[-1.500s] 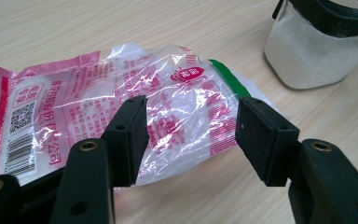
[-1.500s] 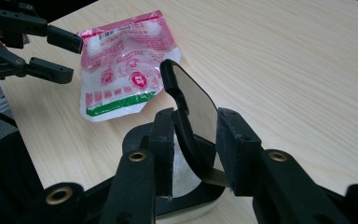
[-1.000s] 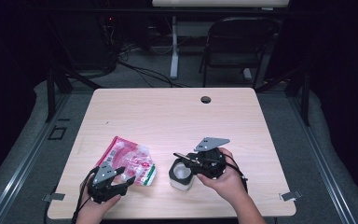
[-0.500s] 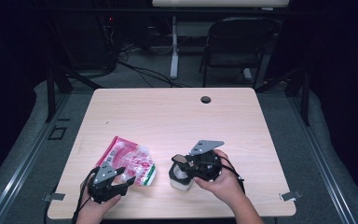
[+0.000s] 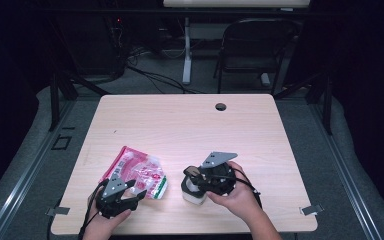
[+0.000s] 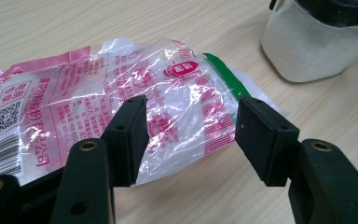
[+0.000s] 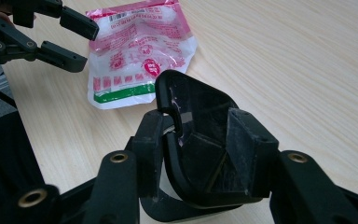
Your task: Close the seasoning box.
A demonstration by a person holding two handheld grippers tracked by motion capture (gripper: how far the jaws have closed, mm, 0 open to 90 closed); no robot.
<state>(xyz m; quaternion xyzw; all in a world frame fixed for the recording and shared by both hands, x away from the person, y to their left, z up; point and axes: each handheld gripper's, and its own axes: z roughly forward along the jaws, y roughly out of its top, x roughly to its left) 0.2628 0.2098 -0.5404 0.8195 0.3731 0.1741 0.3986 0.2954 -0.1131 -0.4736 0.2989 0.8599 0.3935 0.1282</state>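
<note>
— Pale wood surface point(image 5: 280, 130), dark room behind it, a folding chair point(image 5: 260, 50) beyond the far edge. What sits at the left?

— Left tool point(image 6: 191, 135), low over the near edge of the surface. Its jaws are spread, and nothing is pinched. Between and just beyond them lies the crinkled pink-and-clear bag point(image 5: 137, 170), flat, with its green-striped end towards the jar.

— And the jar?

— Just right of the bag and near the front edge stands a small clear jar point(image 6: 307, 51) with white grains in it. It is upright and apart from the bag.

— Then the right side?

— Right tool point(image 7: 196, 140) sits over the jar's black lid point(image 7: 196, 107), one jaw on either side. Its jaws have just been opening, with the lid between them; I judge the grip loosened, not pinching. A flap on the lid stands raised.

— So which step is this?

— Probably letting go of the lid after working on it, with the bag waiting.

— Next move?

— Likely lifting the right tool straight off so the jar doesn't tip, while the left closes on the bag's thin edge, which may slip or crumple.
</note>
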